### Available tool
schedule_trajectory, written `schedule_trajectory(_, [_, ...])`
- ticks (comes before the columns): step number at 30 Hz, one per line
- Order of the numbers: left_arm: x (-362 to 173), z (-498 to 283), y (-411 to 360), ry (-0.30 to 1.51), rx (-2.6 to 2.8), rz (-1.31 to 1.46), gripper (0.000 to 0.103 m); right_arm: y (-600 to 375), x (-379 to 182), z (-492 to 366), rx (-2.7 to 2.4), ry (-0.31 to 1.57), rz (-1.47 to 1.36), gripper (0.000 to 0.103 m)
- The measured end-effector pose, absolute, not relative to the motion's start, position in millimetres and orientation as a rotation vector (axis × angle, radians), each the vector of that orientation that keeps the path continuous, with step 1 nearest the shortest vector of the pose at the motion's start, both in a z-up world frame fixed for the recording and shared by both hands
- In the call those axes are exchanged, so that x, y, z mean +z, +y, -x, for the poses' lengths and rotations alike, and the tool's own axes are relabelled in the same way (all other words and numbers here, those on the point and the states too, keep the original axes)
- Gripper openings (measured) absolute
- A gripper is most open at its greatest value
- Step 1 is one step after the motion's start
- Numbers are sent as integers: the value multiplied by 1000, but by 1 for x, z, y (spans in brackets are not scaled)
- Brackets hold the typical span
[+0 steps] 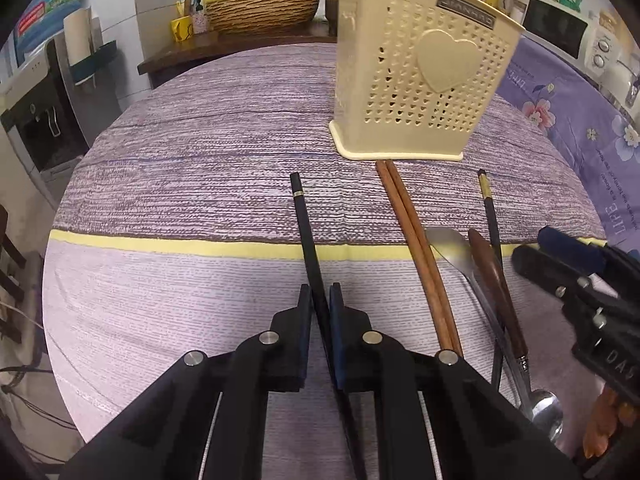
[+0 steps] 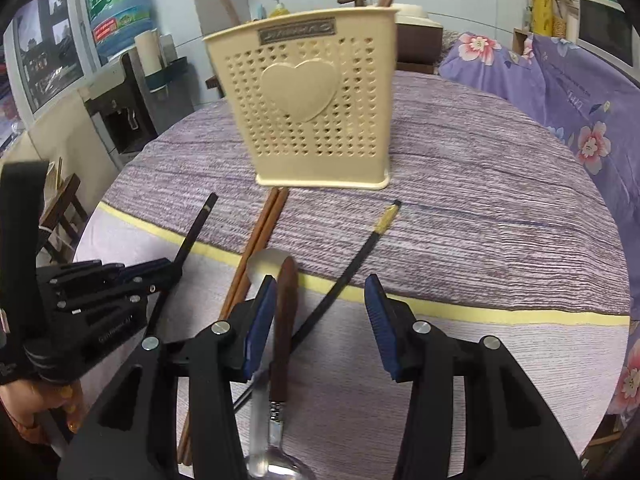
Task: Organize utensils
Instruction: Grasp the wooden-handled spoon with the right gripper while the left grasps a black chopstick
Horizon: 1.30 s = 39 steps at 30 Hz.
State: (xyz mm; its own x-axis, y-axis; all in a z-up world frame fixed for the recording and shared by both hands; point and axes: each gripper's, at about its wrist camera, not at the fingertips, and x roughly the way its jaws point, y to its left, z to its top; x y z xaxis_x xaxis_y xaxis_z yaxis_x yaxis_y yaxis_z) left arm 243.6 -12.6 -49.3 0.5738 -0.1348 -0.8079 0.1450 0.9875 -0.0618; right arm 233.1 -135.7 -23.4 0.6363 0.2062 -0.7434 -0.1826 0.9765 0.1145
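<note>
utensils lie before the cream perforated plastic holder [image 1: 416, 76]; our left gripper [image 1: 320, 300] clamps a black chopstick [image 1: 306, 224]; our right gripper [image 2: 320, 300] stands apart over the brown wooden-handled spoon [image 2: 286, 312].

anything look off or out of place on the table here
The two black chopsticks are split up: one is clamped in the left gripper, the other lies askew across the spoon handle and the brown-handled utensil. The cream holder stands upright; nothing is spilled.
</note>
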Motion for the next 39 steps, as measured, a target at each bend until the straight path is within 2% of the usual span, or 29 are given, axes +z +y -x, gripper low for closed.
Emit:
schedule_trajectory(7, [-50,-243,-13,939,-169,-3,11,-114,-39,-239,265,902,10,32])
schedule_trajectory(16, [-50,-243,-6,941,-182,17,11,-116,-49,-250,305,944,-52,25])
schedule_trajectory(17, [-50,-243,-7,941,-182,19,11,-117,-49,-250,313,947,-66,23])
schedule_trajectory(18, [-50,-244,-7,941,-182,19,11,-118,-50,-251,324,950,-79,16])
schedule_trajectory(26, [-49,-251,-3,960,-193,63,13,-128,-40,-242,338,911,-131,16])
schedule_trajectory(30, [-46,-261,-5,951,-178,49,33,-146,-23,-232,296,853,-156,16])
schedule_trajectory(31, [-45,-265,-5,948,-175,46,34,-150,-19,-230,280,837,-156,16])
schedule_trajectory(39, [-47,-302,-14,969,-131,8,34,-180,4,-217,178,747,-163,16])
